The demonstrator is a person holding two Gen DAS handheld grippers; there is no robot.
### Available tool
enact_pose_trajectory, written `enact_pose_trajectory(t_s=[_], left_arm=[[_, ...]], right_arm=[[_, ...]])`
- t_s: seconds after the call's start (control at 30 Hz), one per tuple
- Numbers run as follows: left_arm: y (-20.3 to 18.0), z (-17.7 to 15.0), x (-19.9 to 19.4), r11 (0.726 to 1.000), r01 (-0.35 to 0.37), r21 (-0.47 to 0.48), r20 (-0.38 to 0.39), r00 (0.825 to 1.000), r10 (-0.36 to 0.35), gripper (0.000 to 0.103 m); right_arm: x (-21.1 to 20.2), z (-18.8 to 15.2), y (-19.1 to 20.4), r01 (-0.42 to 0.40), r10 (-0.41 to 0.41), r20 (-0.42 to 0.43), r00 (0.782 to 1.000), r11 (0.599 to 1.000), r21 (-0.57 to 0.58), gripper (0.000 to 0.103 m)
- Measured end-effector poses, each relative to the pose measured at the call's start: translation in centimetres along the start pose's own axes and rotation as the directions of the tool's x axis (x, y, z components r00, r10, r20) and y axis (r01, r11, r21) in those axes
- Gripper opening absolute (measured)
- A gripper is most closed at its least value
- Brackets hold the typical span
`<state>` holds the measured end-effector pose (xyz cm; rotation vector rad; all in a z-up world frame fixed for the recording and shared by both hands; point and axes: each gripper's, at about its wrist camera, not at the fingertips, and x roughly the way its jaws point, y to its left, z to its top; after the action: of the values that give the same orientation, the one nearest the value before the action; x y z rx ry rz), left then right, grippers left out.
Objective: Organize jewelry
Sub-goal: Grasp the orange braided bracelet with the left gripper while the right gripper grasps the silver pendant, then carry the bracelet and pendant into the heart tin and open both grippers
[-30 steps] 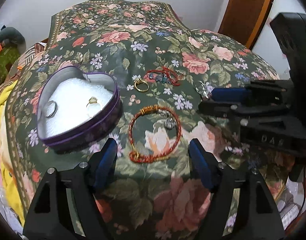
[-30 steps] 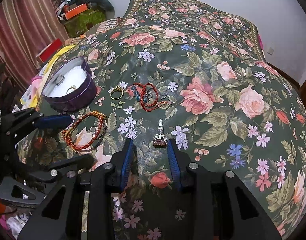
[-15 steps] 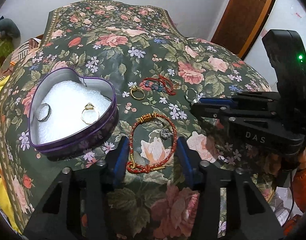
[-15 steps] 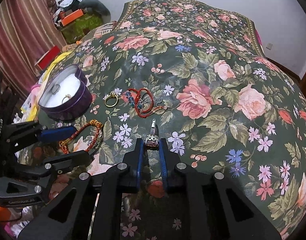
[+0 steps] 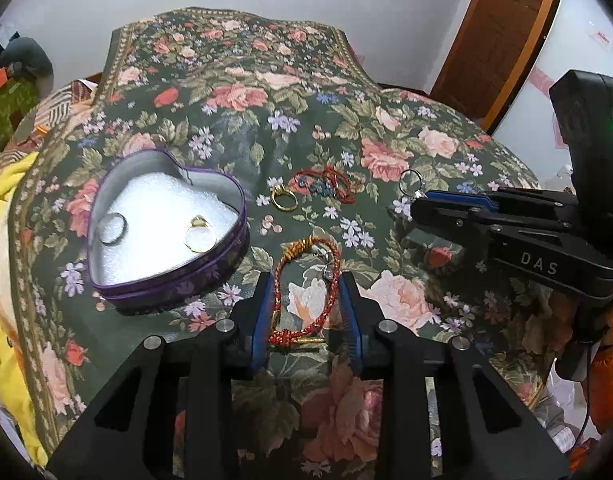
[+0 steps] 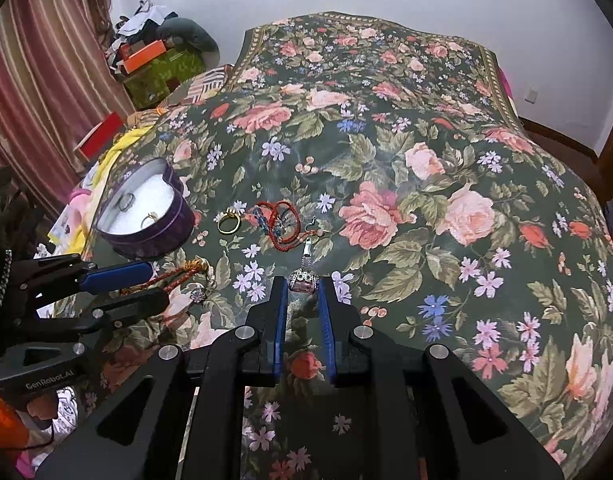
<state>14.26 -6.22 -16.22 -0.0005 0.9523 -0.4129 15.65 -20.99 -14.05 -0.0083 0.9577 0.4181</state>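
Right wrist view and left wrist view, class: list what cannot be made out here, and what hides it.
- Red and gold braided bracelet: right wrist view, mostly hidden behind the left gripper.
- Small pink-stoned silver pendant: contact with the right gripper jaws unclear.
- Purple heart-shaped tin: lettering, if any, unreadable in either view.
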Motion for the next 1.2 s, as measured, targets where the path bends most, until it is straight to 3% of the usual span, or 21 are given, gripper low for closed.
enact_pose_trajectory(t_s=[0.33, 0.37, 0.47, 0.67, 0.83, 0.93, 1.1, 1.2], left_arm=[[0.5, -0.2, -1.8, 1.0, -0.021, 0.012, 0.02, 1.0, 0.021, 0.026], [0.6, -0.3, -1.6, 1.0, -0.021, 0.012, 0.01, 1.0, 0.021, 0.03], [0.7, -0.6, -0.7, 0.999, -0.033, 0.0, -0.025, 0.999, 0.033, 0.058], [0.5, -0.9, 1.5, 0.999, -0.04, 0.0, -0.075, 0.996, 0.04, 0.06], [0.4, -0.2, 2.3, 0.998, -0.063, 0.008, -0.061, 0.996, 0.064, 0.06], [0.1, 0.1, 2.7, 0.993, -0.111, 0.037, -0.056, 0.992, 0.113, 0.047], [0.8, 0.0, 2.5, 0.994, -0.108, 0.016, -0.05, 0.993, 0.108, 0.013], [1.6, -0.2, 2.0, 0.995, -0.093, -0.024, -0.049, 0.995, 0.092, 0.006]], right_arm=[[-0.5, 0.1, 0.9, -0.014, 0.014, 0.012, 1.0, 1.0, -0.019, 0.014], [-0.4, 0.0, 1.0, -0.019, 0.019, 0.011, 1.0, 1.0, -0.017, 0.014], [-0.4, -0.1, 1.0, -0.025, 0.025, 0.009, 1.0, 1.0, -0.016, 0.014], [-0.2, -0.3, 0.6, -0.027, 0.027, 0.004, 1.0, 1.0, -0.008, 0.014], [-0.2, -0.4, 0.3, -0.029, 0.029, 0.004, 1.0, 1.0, 0.0, 0.014], [-0.2, -0.4, 0.2, -0.032, 0.032, 0.005, 0.999, 0.999, 0.003, 0.014], [-0.1, -0.3, 0.2, -0.034, 0.034, 0.005, 0.999, 0.999, 0.002, 0.014], [-0.1, -0.1, 0.5, -0.039, 0.039, 0.009, 0.999, 0.999, -0.001, 0.014]])
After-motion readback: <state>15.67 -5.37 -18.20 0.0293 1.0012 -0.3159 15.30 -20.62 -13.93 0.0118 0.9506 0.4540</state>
